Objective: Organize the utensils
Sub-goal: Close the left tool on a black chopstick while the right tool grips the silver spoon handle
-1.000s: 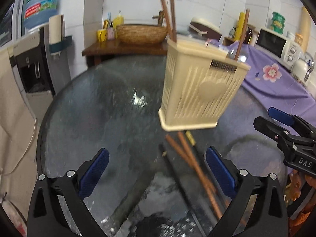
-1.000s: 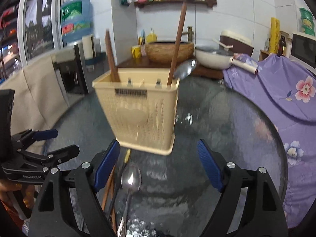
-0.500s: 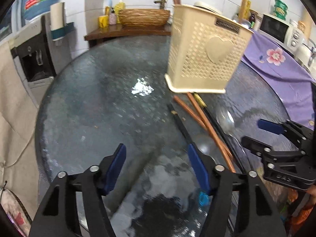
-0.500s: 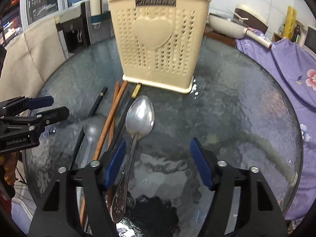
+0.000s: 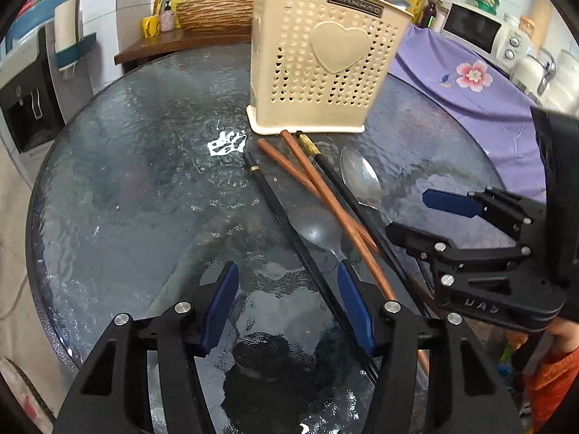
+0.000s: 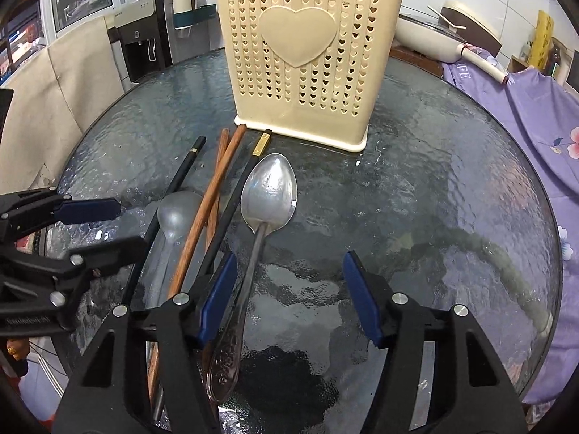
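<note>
Two metal spoons lie on the round glass surface (image 6: 452,188) among loose chopsticks, all just in front of the cream utensil holder (image 6: 302,54) at the upper centre of the right wrist view. The holder stands upright, has heart-shaped perforations and a raised heart on its face, and carries a "JIANHAO" label at its rim. Utensil handles project from its top.

The shiny spoon (image 6: 269,195) lies bowl up at centre frame, with its patterned handle running down toward the lower left. The dull spoon (image 6: 177,213) lies further left. Between them, the two brown wooden chopsticks (image 6: 213,191) lie crossed, their upper ends near the holder's base. One black chopstick (image 6: 231,209) with a gold band lies just beside the shiny spoon; a second black chopstick (image 6: 181,173) lies left of the dull spoon.

The right gripper (image 6: 289,298) hovers at the lower centre, jaws spread wide and holding nothing; the shiny spoon's handle passes just beside the left blue pad. The left gripper (image 5: 287,303) occupies the lower centre of the left wrist view, jaws likewise spread and empty, above the dull spoon's handle and a black chopstick.

A purple floral cloth (image 6: 535,108) covers furniture at the right edge. A water dispenser (image 6: 144,39) stands at the upper left.
</note>
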